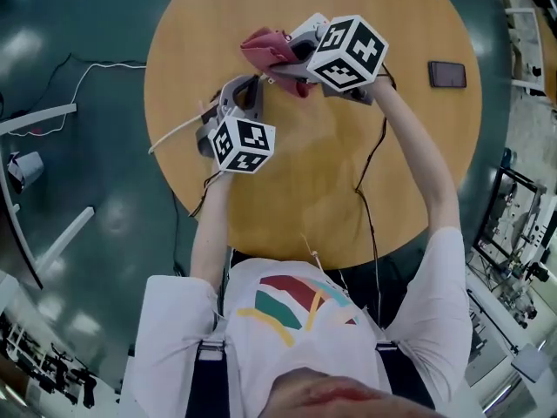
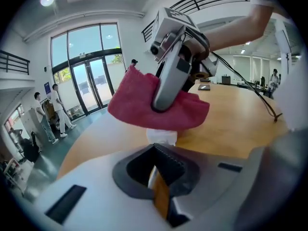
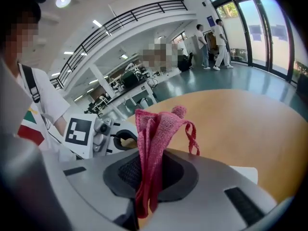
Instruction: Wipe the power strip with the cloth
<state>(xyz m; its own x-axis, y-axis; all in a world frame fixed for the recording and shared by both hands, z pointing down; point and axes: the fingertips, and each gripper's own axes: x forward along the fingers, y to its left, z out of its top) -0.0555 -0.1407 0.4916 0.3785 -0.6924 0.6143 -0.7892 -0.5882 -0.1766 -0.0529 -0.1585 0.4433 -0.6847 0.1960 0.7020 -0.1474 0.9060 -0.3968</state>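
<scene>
Round and made of wood, the worktop stands on a shiny dark green floor in a big bright hall with glass doors. Some people stand far off by the doors. A dark phone lies on the worktop, well apart from the work. The right gripper has its fingers clenched on a red cloth. The cloth sticks up from between them in folds, and a little loop hangs at one side. The left gripper points at the cloth from close by. Its fingers are pressed nearly together, with only a thin tan slit between them and nothing white in the slit. The white power strip is on the worktop just past those fingers. Only a small bit of it shows, right under the hanging cloth. I cannot tell if the cloth or the left fingers touch it. A white cord runs from the left gripper off over the edge of the worktop.
</scene>
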